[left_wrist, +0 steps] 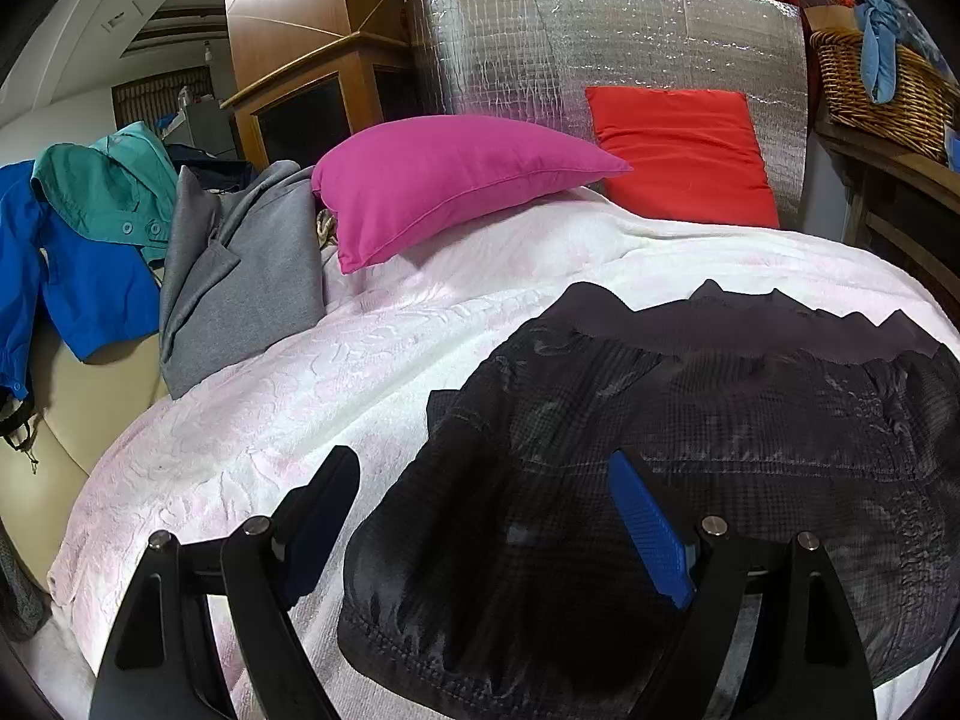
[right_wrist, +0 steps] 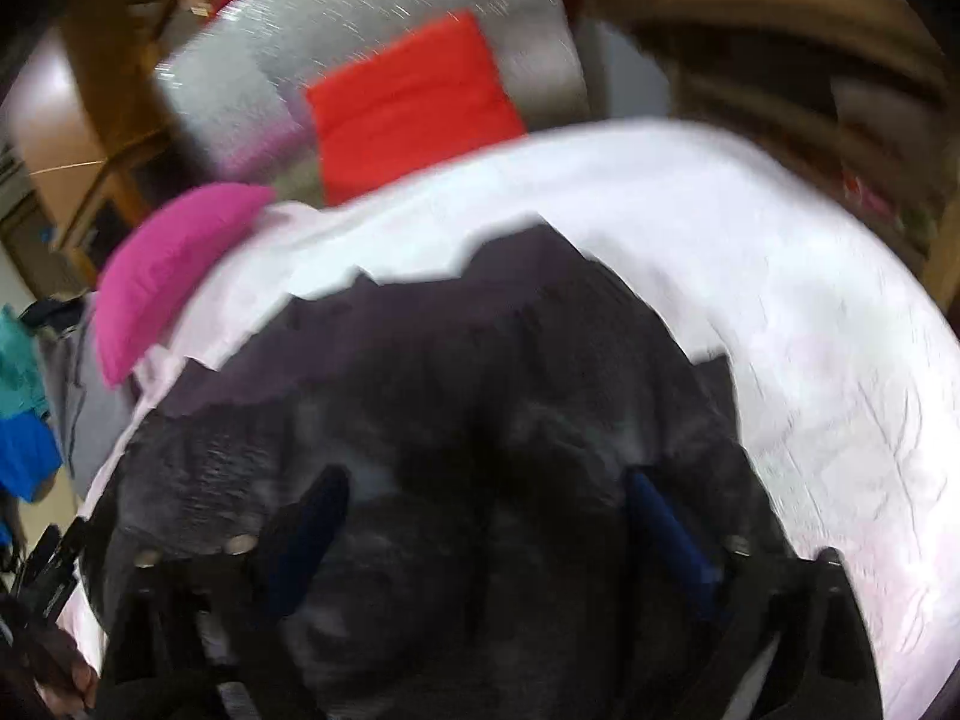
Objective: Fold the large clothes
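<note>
Left wrist view shows us the dark plaid garment (left_wrist: 690, 450) spread on the bed's white blanket (left_wrist: 288, 408), its dark lining band along the far edge and its near hem toward us. Our left tool (left_wrist: 486, 516) stands wide open just over the garment's left corner, one blue pad (left_wrist: 651, 531) above the cloth and the other finger over the blanket, nothing gripped. Right wrist view is smeared with motion, so detail is poor; the right tool (right_wrist: 486, 516) looks fairly wide apart above the same garment (right_wrist: 480, 360), and we see no cloth pinched between its pads, though the blur keeps us from being certain. We judge the fold has hardly begun: the piece lies mostly flat with wrinkles. Risks from here: if the left tool closes where it sits, it may catch the fuzzy blanket along with the hem, dragging the bedding up with the fold. The garment looks thin and slippery, so a shallow pinch could slide off mid-lift. With the right side moving fast, a grab at an unmatched point would skew the fold line. The magenta pillow (left_wrist: 444, 186), red pillow (left_wrist: 684, 156) and grey jacket (left_wrist: 240, 276) sit well apart, so we expect no snagging there.
</note>
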Action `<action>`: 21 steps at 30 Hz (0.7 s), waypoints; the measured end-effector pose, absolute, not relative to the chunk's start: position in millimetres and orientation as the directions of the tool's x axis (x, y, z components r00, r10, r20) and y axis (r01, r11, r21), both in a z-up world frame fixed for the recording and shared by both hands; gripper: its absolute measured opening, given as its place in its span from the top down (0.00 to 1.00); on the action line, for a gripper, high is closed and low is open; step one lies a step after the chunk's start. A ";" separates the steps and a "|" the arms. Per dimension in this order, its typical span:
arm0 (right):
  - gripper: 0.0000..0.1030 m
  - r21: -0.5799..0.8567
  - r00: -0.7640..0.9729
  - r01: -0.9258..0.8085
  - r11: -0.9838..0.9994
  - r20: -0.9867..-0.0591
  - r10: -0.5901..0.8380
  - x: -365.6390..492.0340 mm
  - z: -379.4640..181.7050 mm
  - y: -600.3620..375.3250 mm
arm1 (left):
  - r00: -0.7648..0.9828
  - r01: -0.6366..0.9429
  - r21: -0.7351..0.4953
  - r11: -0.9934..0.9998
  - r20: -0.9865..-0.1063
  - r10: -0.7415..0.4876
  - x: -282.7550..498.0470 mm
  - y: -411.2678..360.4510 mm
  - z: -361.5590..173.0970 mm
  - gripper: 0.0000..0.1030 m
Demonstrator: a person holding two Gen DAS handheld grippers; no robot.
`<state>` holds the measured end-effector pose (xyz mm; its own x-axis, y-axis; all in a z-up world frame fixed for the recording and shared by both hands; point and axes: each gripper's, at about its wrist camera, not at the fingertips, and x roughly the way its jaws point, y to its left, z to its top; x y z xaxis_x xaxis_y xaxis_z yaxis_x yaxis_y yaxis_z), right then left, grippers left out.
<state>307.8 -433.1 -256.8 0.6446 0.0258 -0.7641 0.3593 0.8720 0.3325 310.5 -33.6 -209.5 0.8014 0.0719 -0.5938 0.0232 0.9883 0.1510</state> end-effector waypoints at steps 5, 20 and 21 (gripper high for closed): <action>0.51 0.405 0.653 0.402 0.821 -0.755 0.053 301.3 -267.4 -457.0 | 0.799 0.026 0.153 0.988 -0.597 0.071 310.6 -35.2 -210.4 0.16; 0.51 0.364 0.741 0.300 0.882 -0.671 0.025 288.4 -227.2 -428.5 | 0.791 0.028 0.137 0.990 -0.608 0.062 313.5 -39.0 -211.6 0.16; 0.51 0.353 0.731 0.300 0.886 -0.682 0.025 291.6 -229.8 -426.4 | 0.792 0.029 0.140 0.990 -0.607 0.063 313.4 -39.6 -211.7 0.16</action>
